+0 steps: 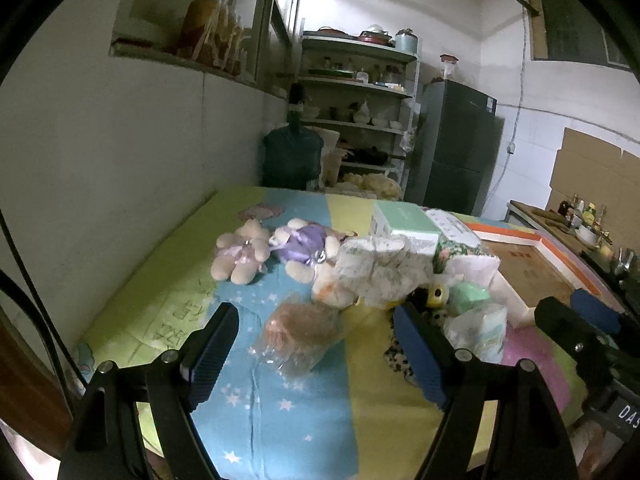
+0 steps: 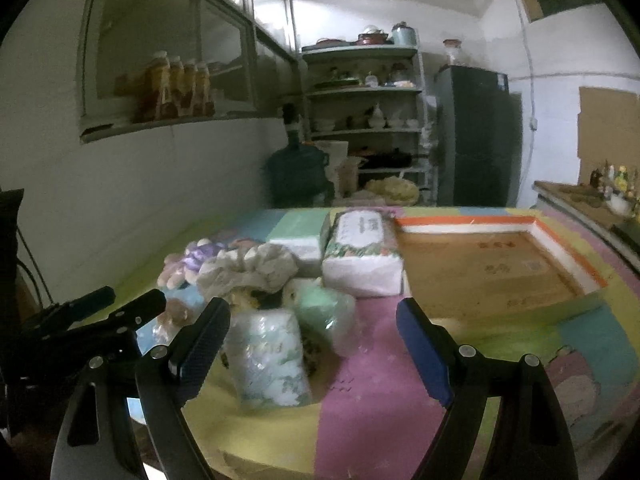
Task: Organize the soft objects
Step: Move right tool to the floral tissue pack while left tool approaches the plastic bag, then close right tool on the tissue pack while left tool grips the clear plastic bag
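on the colourful mat [image 2: 360, 360] an empty cardboard tray [image 2: 492, 268] sits beside piled soft packs [image 2: 360, 256]; both claws gape, holding nothing.

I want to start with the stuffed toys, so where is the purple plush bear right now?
The purple plush bear lies at the far left of the pile in the left wrist view, beside the cream plush bear and left of the crumpled white pack.

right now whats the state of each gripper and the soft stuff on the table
left gripper: jaws open, empty
right gripper: jaws open, empty
cardboard box: open, empty
bagged bread: lying loose
tissue pack: lying between the right jaws, ungripped
plush toys: lying flat
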Available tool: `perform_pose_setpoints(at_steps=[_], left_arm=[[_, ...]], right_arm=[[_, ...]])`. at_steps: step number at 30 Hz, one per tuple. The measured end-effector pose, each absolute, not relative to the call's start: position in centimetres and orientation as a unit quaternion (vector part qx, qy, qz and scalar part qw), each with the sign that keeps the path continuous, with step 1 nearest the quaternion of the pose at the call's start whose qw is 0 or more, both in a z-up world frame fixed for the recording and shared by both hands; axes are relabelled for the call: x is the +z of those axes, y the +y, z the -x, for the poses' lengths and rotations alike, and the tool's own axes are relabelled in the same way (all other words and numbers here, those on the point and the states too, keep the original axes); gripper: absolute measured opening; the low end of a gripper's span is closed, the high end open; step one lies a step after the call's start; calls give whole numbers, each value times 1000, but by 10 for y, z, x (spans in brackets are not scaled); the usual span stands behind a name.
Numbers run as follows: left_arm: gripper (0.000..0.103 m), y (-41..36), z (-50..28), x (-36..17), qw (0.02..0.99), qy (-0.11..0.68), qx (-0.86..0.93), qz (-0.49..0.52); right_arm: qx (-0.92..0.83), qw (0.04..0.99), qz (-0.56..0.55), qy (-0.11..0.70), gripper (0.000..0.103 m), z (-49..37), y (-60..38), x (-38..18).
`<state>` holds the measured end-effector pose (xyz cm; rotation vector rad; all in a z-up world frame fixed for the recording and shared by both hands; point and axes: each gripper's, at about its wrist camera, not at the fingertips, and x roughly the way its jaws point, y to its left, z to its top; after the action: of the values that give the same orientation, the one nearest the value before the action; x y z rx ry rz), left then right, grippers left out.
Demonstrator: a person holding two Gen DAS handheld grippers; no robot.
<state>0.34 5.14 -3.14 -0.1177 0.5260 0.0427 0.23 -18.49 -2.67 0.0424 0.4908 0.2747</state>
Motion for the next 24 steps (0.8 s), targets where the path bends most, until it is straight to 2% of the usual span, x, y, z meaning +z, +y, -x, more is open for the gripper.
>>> perform_pose_setpoints(at_steps=[24], left_arm=[[80,76,-42,-74,952,300,9,59]], right_arm=[[179,934,-9,308,86,-26,-163,-84]])
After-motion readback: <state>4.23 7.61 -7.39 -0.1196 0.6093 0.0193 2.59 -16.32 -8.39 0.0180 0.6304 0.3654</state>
